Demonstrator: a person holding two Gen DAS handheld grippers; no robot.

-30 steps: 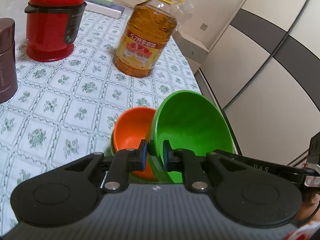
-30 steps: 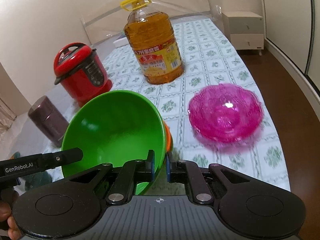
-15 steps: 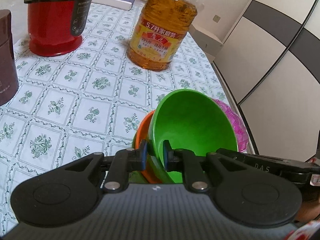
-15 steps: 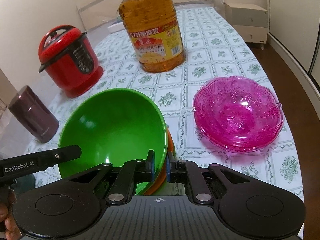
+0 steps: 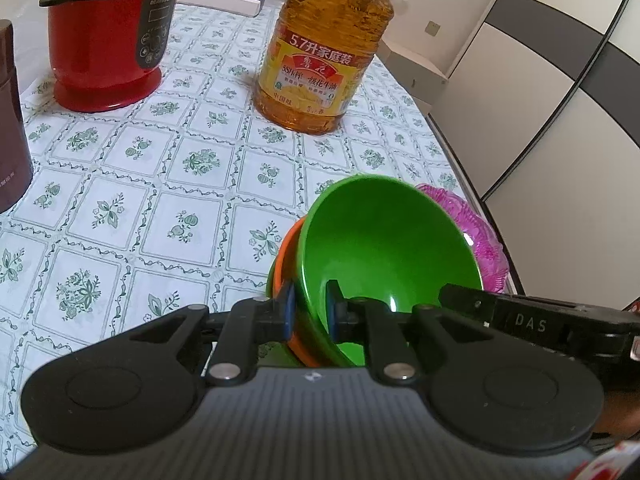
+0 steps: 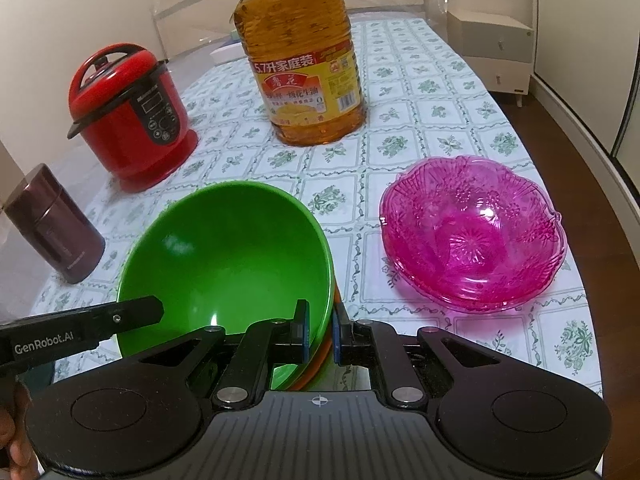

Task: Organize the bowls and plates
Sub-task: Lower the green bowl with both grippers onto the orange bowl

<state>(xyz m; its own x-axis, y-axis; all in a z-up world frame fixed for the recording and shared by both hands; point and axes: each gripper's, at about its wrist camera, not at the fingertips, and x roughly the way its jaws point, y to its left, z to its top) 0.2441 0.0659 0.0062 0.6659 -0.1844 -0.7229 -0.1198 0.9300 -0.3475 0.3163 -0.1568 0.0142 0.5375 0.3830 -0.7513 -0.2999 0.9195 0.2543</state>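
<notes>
Green bowl (image 6: 224, 256) lowered since a second ago, now nested in orange bowl (image 5: 286, 248) at table's 6 o'clock edge; left gripper (image 5: 310, 312) and right gripper (image 6: 320, 330) both clenched on its rim; release likely next.

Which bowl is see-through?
The pink bowl. You can see through its patterned sides, and it sits alone near the table's edge. The green bowl and the orange bowl under it are solid colours.
</notes>
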